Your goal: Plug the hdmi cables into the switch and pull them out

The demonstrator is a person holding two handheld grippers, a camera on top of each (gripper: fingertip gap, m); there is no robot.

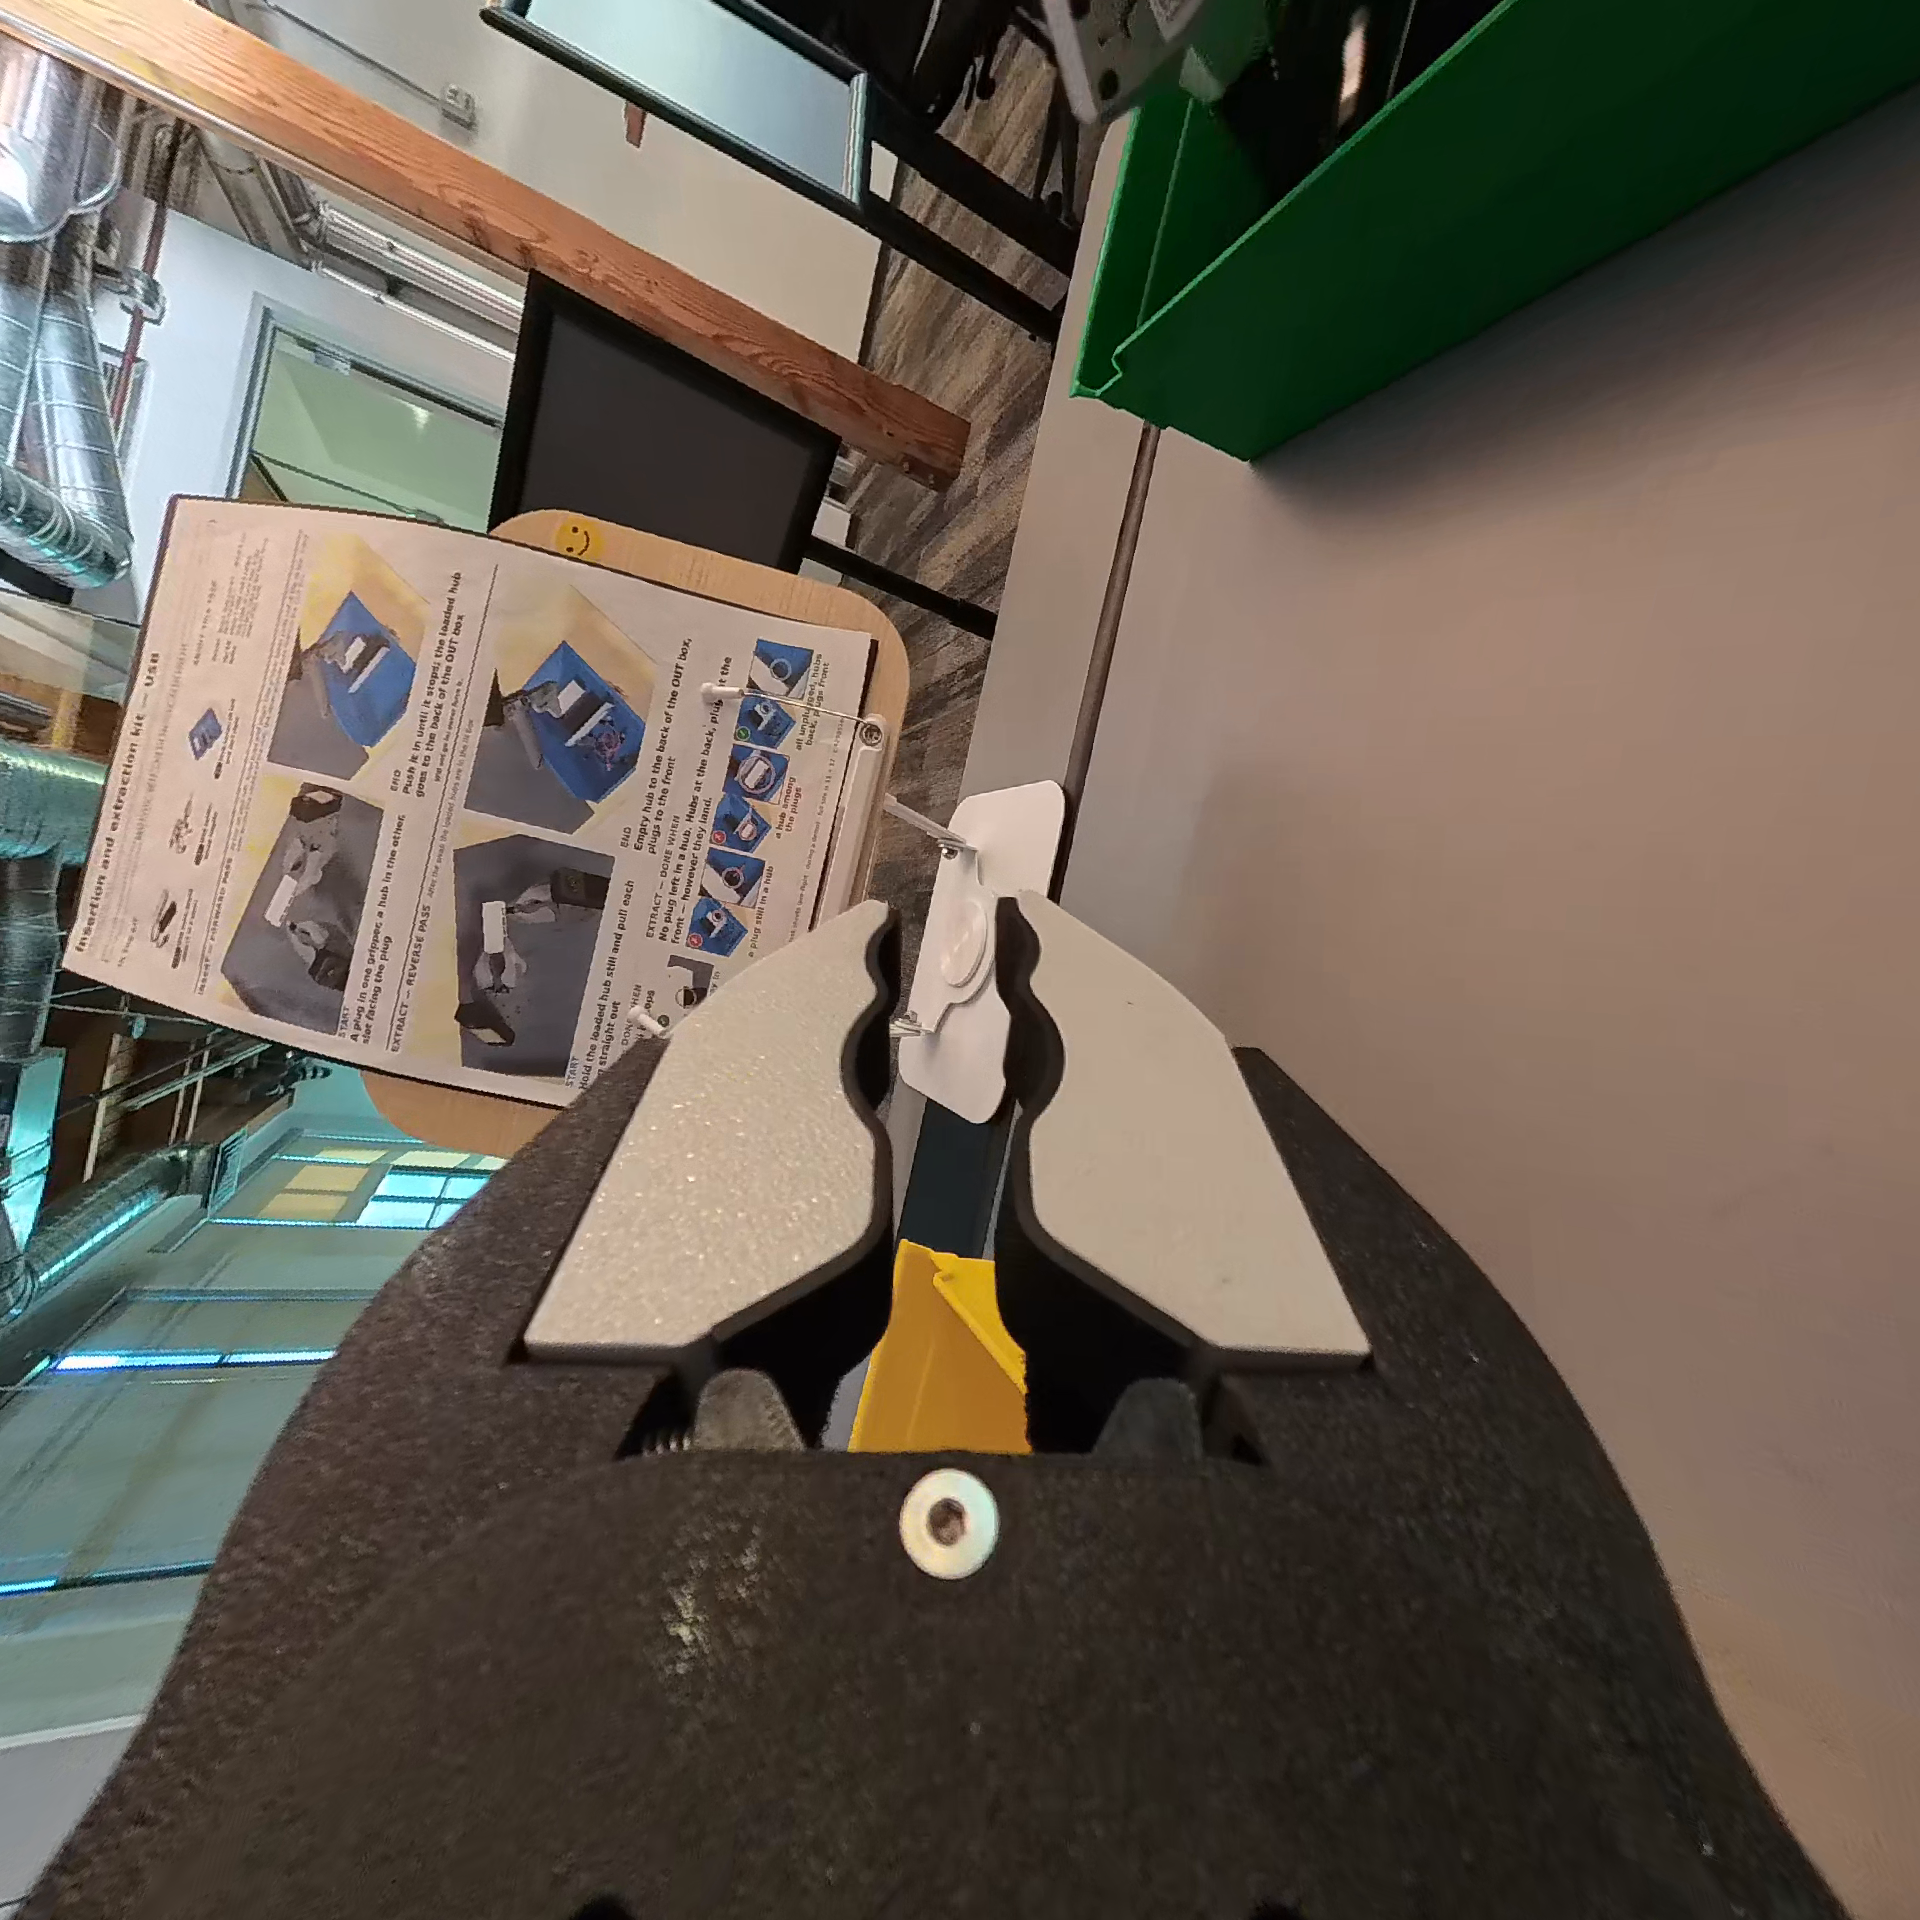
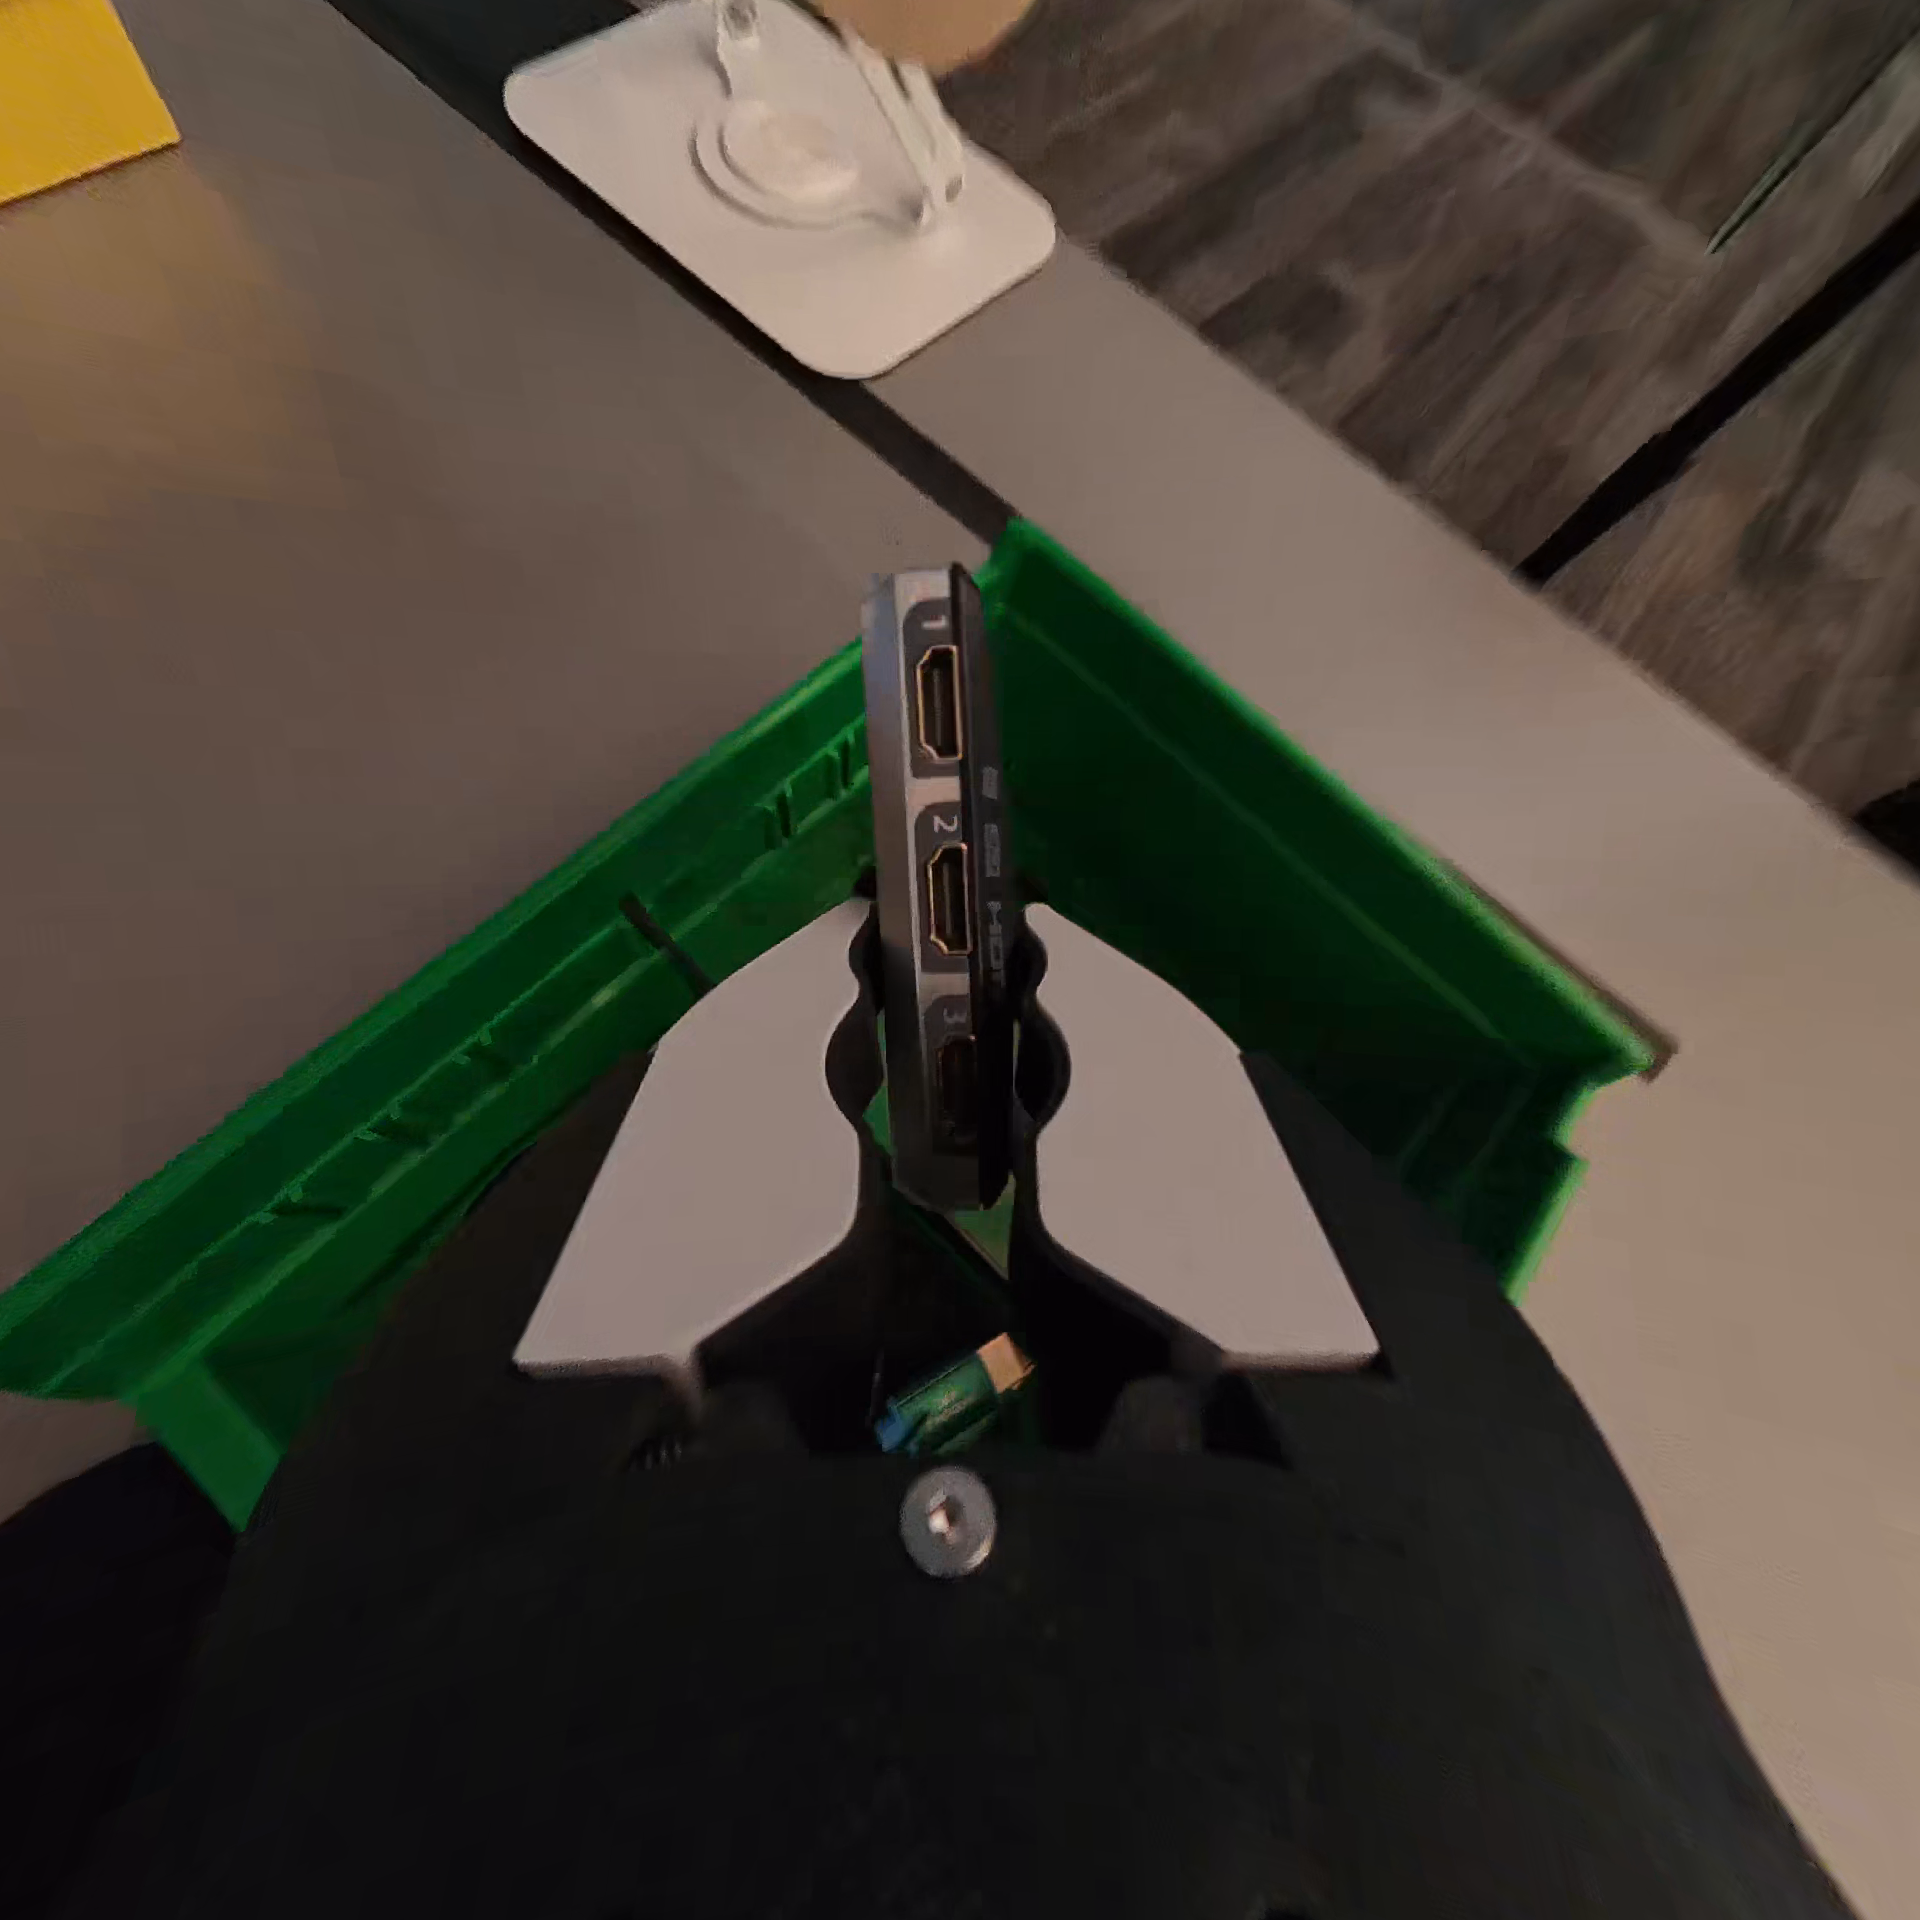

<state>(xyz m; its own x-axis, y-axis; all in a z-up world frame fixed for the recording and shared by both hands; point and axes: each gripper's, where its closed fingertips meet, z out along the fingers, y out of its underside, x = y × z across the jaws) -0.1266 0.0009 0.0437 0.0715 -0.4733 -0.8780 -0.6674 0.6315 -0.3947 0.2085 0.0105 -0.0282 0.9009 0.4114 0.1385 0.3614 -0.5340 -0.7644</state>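
In the right wrist view my right gripper (image 2: 940, 935) is shut on a slim grey HDMI switch (image 2: 935, 810). It holds the switch on edge above a green bin (image 2: 1247, 852), with three empty ports facing the camera. A green HDMI plug (image 2: 951, 1397) with a gold tip lies in the bin, below the jaws. In the left wrist view my left gripper (image 1: 948, 920) is empty, its jaws a narrow gap apart. It is tilted on its side and points at a stand's white base (image 1: 1003, 831). The right gripper's body (image 1: 1122, 52) shows at the top, over the green bin (image 1: 1455, 260).
A printed instruction sheet (image 1: 468, 790) stands on a wooden board held by the stand (image 2: 779, 208) at the grey table's far edge. A yellow bin (image 1: 935, 1351) lies under the left jaws and shows top left in the right view (image 2: 62, 94). Dark floor lies beyond the edge. The tips of one gripper are about 35 cm away from the tips of the other. To the green HDMI plug (image 2: 951, 1397): right tips about 15 cm, left tips about 45 cm.
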